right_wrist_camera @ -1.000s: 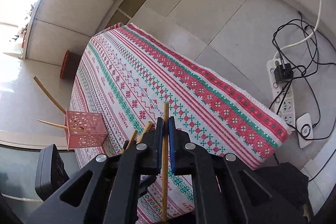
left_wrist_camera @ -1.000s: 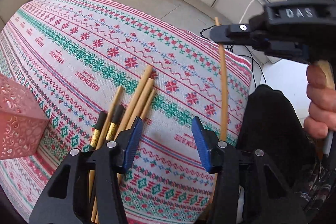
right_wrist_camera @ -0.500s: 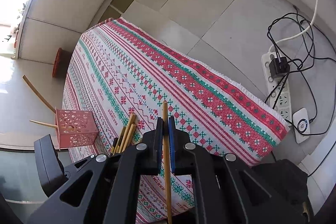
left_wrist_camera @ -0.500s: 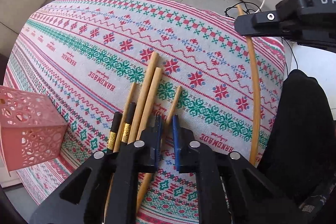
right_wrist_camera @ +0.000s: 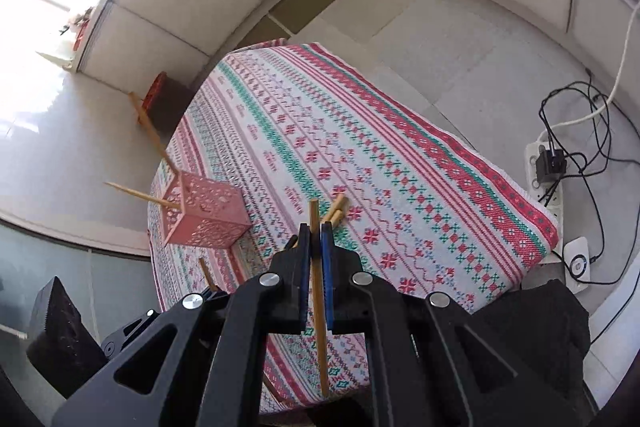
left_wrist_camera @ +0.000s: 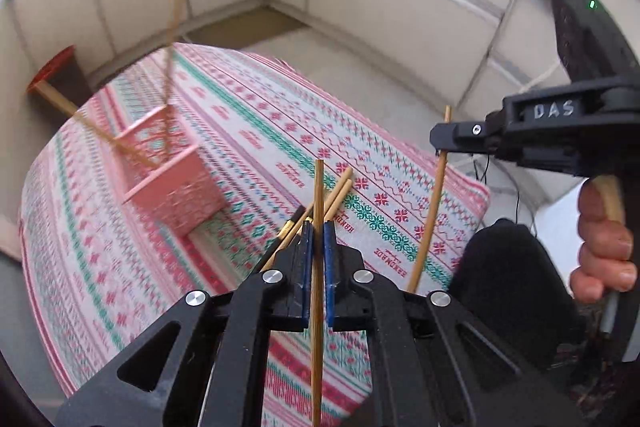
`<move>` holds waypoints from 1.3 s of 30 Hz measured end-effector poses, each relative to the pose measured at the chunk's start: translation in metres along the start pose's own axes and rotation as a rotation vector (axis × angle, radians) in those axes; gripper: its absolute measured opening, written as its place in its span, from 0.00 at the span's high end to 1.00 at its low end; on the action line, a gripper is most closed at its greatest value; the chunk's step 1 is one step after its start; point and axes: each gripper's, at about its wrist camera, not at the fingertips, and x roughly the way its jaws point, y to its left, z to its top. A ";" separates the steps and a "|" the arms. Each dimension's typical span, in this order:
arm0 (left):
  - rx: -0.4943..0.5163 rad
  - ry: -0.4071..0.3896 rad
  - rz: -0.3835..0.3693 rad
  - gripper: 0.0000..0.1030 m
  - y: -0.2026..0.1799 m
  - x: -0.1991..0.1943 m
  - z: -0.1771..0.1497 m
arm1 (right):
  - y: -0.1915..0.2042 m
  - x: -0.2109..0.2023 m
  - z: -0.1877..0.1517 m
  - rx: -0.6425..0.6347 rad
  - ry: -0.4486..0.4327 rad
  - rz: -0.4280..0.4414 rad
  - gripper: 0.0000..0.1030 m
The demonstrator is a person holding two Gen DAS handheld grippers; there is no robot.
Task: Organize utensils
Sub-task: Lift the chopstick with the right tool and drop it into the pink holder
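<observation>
Bright window glare (upper left), fisheye edges, motion blur

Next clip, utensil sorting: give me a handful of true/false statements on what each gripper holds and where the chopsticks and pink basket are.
1. The left gripper is shut on a chopstick. True.
2. The right gripper is open and empty. False: it clamps a chopstick.
3. The pink basket already holds chopsticks. True: two stick out.
4. No chopsticks remain on the tablecloth. False: several loose chopsticks lie there.
5. The basket stands on the floor. False: it is on the tablecloth.
</observation>
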 end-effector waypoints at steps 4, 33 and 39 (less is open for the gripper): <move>-0.085 -0.105 0.024 0.96 0.003 -0.054 -0.026 | 0.030 -0.017 -0.019 -0.091 0.002 0.031 0.95; -0.321 -0.515 0.225 0.96 0.094 -0.163 0.095 | 0.188 -0.105 0.080 -0.347 -0.287 0.129 0.95; -0.379 -0.417 0.188 0.95 0.118 -0.119 0.089 | 0.198 -0.065 0.085 -0.370 -0.227 0.097 0.95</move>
